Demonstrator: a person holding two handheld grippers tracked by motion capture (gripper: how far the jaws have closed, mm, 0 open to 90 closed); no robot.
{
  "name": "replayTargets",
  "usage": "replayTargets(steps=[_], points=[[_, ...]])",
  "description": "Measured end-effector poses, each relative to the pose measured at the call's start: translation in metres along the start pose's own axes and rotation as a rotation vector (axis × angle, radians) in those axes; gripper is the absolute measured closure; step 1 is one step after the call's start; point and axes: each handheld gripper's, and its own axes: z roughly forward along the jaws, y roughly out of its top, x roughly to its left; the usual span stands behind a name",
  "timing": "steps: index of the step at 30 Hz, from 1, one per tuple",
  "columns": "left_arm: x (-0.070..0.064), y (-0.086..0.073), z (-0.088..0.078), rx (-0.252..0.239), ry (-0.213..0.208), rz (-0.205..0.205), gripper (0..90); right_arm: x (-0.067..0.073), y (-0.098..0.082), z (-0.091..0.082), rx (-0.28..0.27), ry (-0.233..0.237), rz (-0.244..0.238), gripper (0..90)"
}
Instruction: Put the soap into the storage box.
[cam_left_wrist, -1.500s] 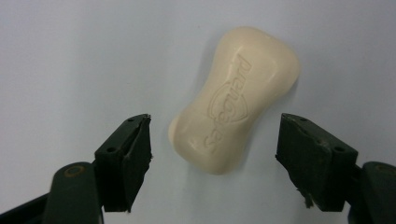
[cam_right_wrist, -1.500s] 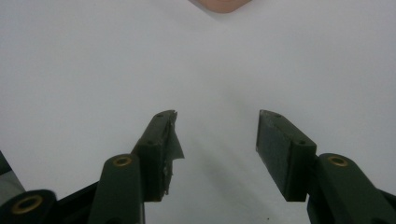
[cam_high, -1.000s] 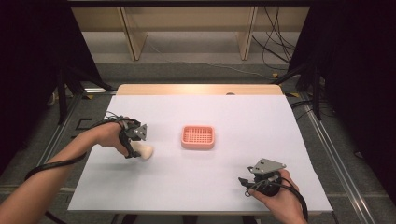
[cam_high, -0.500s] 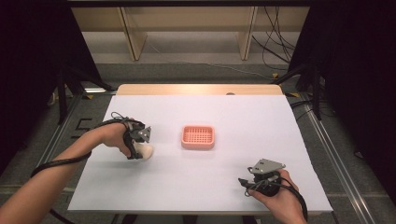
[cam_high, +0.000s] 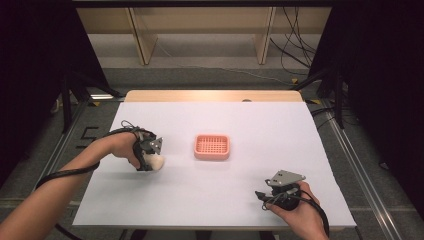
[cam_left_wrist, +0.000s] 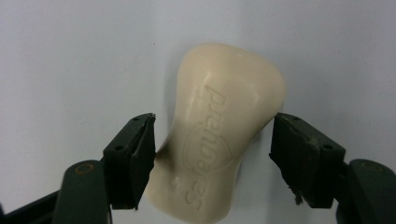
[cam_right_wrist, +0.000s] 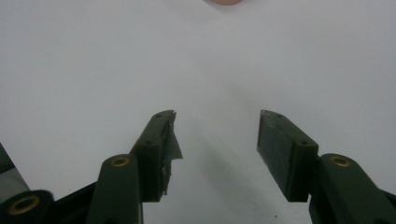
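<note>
A cream bar of soap (cam_left_wrist: 219, 130) with raised lettering lies on the white table, left of centre (cam_high: 155, 163). My left gripper (cam_left_wrist: 212, 135) points down over the soap (cam_high: 150, 164) with the bar between its jaws. The jaws have just been closing: the right pad (cam_left_wrist: 294, 149) sits at the bar's edge, while a thin gap with shadow separates the left pad (cam_left_wrist: 140, 154) from it. My right gripper (cam_right_wrist: 217, 135) rests low near the table's front right (cam_high: 261, 196), open with nothing between its fingers. A pink slotted soap dish (cam_high: 212, 147) stands mid-table.
The white table top (cam_high: 260, 130) stretches bare between the dish and both hands. A wooden strip (cam_high: 215, 95) runs along the far edge. The pink dish's rim (cam_right_wrist: 225, 2) peeks in at the top of the right gripper view.
The left hand has shifted slightly around the soap. The right hand has not moved.
</note>
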Motion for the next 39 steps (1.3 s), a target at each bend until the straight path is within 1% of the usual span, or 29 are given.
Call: replayTargets(steps=[1, 3, 4, 7, 8, 9, 10, 11, 12, 13, 14, 15, 16, 17, 18, 19, 20, 22, 23, 26, 27, 29, 30, 31, 33, 35, 36, 37, 39], points=[[0.0015, 0.0012, -0.0001, 0.006, 0.005, 0.013, 32.6, 0.0000, 0.0000, 0.0000, 0.000, 0.001, 0.001, 47.2], [0.0018, 0.0017, 0.0002, 0.011, 0.006, 0.015, 33.5, 0.0000, 0.0001, 0.0000, 0.000, 0.001, 0.000, 47.2], [0.0009, 0.0019, 0.0013, 0.009, 0.001, 0.003, 34.7, 0.0000, 0.0001, 0.0001, 0.000, 0.001, 0.000, 47.2], [0.0001, 0.0030, 0.0029, 0.030, -0.003, -0.006, 37.4, 0.0002, -0.0001, 0.0003, -0.001, 0.002, 0.004, 47.2], [0.0002, 0.0034, 0.0031, 0.035, -0.004, -0.012, 38.8, 0.0012, -0.0004, 0.0002, -0.001, 0.004, 0.014, 47.2], [-0.0003, 0.0036, 0.0035, 0.039, -0.008, -0.033, 40.6, 0.0016, -0.0002, 0.0002, -0.003, 0.001, 0.021, 47.2], [-0.0003, 0.0036, 0.0035, 0.039, -0.008, -0.033, 41.6, 0.0016, -0.0002, 0.0002, -0.003, 0.001, 0.021, 47.2], [-0.0008, 0.0039, 0.0037, 0.051, -0.009, -0.048, 42.8, 0.0002, 0.0001, -0.0001, -0.002, -0.001, 0.004, 47.2], [-0.0008, 0.0039, 0.0037, 0.051, -0.009, -0.048, 44.1, 0.0002, 0.0001, -0.0001, -0.002, -0.001, 0.004, 47.2], [-0.0015, 0.0043, 0.0040, 0.068, -0.013, -0.076, 45.5, 0.0016, -0.0003, 0.0001, -0.003, 0.001, 0.020, 47.2], [-0.0015, 0.0043, 0.0040, 0.068, -0.013, -0.076, 46.4, 0.0016, -0.0003, 0.0001, -0.003, 0.001, 0.020, 47.2], [-0.0014, 0.0045, 0.0039, 0.073, -0.014, -0.095, 47.0, 0.0002, 0.0000, 0.0000, -0.002, 0.000, 0.003, 47.2], [-0.0009, 0.0046, 0.0038, 0.077, -0.015, -0.101, 47.0, 0.0002, 0.0000, 0.0000, -0.002, 0.000, 0.003, 47.2], [-0.0011, 0.0046, 0.0039, 0.084, -0.024, -0.134, 47.4, 0.0000, 0.0001, 0.0001, -0.001, 0.002, -0.002, 47.2], [-0.0011, 0.0046, 0.0039, 0.084, -0.024, -0.134, 47.5, 0.0000, 0.0001, 0.0001, -0.001, 0.002, -0.002, 47.2], [-0.0013, 0.0046, 0.0041, 0.085, -0.025, -0.150, 47.5, 0.0001, 0.0001, 0.0001, -0.001, 0.003, -0.002, 47.2], [-0.0003, 0.0047, 0.0042, 0.088, -0.017, -0.144, 47.7, 0.0002, 0.0000, 0.0003, -0.001, 0.004, -0.002, 47.1], [-0.0014, 0.0044, 0.0047, 0.091, -0.030, -0.176, 47.9, 0.0000, 0.0001, 0.0002, 0.004, 0.005, -0.005, 47.1], [-0.0008, 0.0044, 0.0051, 0.091, -0.025, -0.176, 47.9, 0.0004, -0.0001, 0.0006, 0.000, 0.004, 0.004, 47.1], [-0.0001, 0.0045, 0.0049, 0.096, -0.022, -0.169, 48.0, 0.0000, -0.0001, 0.0005, 0.000, 0.004, 0.006, 47.0], [-0.0002, 0.0046, 0.0050, 0.096, -0.022, -0.172, 48.0, -0.0009, -0.0003, 0.0009, -0.001, 0.009, -0.008, 47.1], [-0.0003, 0.0047, 0.0051, 0.096, -0.023, -0.174, 48.2, -0.0013, -0.0004, 0.0011, -0.002, 0.012, -0.009, 47.0], [-0.0004, 0.0048, 0.0051, 0.097, -0.026, -0.183, 48.2, -0.0012, -0.0004, 0.0011, -0.002, 0.012, -0.008, 47.0], [-0.0015, 0.0047, 0.0055, 0.096, -0.037, -0.204, 48.2, -0.0014, -0.0004, 0.0011, -0.001, 0.012, -0.010, 47.0], [-0.0009, 0.0045, 0.0056, 0.096, -0.038, -0.204, 48.2, -0.0013, -0.0004, 0.0014, 0.000, 0.013, -0.012, 46.9], [-0.0004, 0.0043, 0.0059, 0.094, -0.042, -0.212, 47.9, -0.0011, -0.0004, 0.0014, 0.001, 0.016, -0.011, 46.9], [0.0009, 0.0044, 0.0060, 0.098, -0.037, -0.208, 47.5, -0.0014, -0.0004, 0.0015, 0.000, 0.018, -0.013, 46.8], [0.0004, 0.0042, 0.0072, 0.105, -0.049, -0.232, 46.3, -0.0015, -0.0005, 0.0010, 0.000, 0.012, -0.011, 46.9], [0.0005, 0.0043, 0.0079, 0.107, -0.050, -0.235, 46.2, -0.0017, -0.0006, 0.0010, 0.000, 0.012, -0.011, 46.8]])
